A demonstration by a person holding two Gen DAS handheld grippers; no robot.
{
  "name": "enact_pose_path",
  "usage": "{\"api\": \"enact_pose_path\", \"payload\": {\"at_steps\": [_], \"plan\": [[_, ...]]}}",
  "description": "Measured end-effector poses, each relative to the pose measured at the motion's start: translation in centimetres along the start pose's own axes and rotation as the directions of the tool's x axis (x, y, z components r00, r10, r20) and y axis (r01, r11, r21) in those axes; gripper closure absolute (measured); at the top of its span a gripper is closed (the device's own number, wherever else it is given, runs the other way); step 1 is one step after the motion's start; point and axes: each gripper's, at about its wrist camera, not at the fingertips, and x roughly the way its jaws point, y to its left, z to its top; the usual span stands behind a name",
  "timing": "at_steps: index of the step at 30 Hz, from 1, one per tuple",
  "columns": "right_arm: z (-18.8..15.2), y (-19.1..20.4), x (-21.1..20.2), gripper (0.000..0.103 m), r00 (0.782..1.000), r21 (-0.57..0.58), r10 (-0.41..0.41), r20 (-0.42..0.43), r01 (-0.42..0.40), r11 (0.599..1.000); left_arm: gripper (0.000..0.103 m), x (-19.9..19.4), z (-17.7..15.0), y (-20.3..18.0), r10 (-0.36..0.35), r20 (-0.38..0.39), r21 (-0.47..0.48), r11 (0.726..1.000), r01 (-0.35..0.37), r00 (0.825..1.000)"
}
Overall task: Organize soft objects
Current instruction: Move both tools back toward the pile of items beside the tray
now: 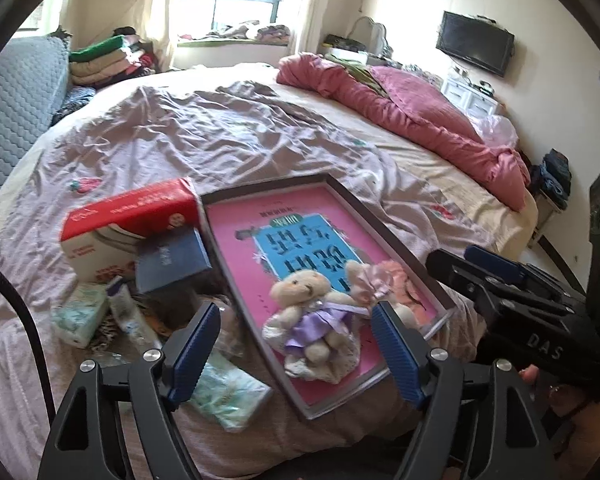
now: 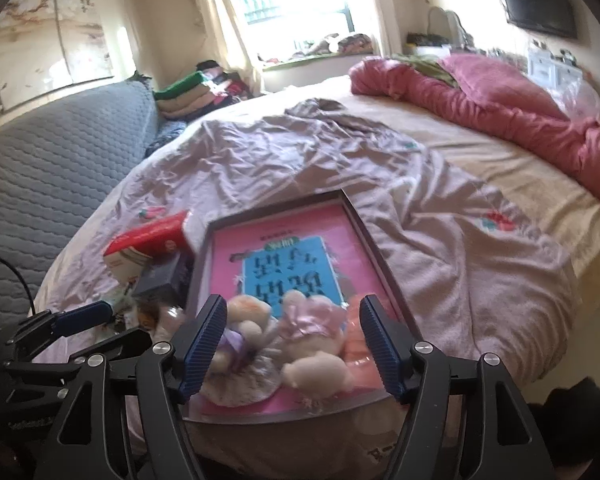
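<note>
Both plush bears [image 1: 312, 320] sit on the pink-lined tray [image 1: 384, 216], lower middle of frame. The left gripper [image 1: 296, 348] and right gripper [image 2: 292, 344] are both spread, holding nothing. Tissue packs [image 1: 228, 392] lower left still look unsorted.

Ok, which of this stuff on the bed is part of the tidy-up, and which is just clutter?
Job:
- bear in purple dress
- toy in pink dress
- pink tray under them

Lying about:
- red box
- blue box
- tissue packs
- tube
- pink quilt
</note>
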Motion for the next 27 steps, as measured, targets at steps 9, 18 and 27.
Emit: {"api": "enact_pose_path", "payload": {"at_steps": [9,18,27], "plan": [[0.9,2.7,-1.8,0.029,1.000,-0.049,0.019,0.023,-0.018,0.999,0.024,-2.5,0.2,2.3,0.052,0.028,-0.031,0.998,-0.052,0.998],[1.3,5.4,-2.8,0.028,0.999,-0.094,0.046,0.028,-0.043,0.995,0.024,-5.3,0.2,4.8,0.102,0.041,-0.069,0.993,-0.099,0.994],[1.8,7.0,-3.3,0.027,0.995,-0.094,0.089,0.046,-0.085,0.992,0.024,-7.6,-0.5,7.8,0.154,0.049,-0.132,0.980,-0.147,0.987]]}}
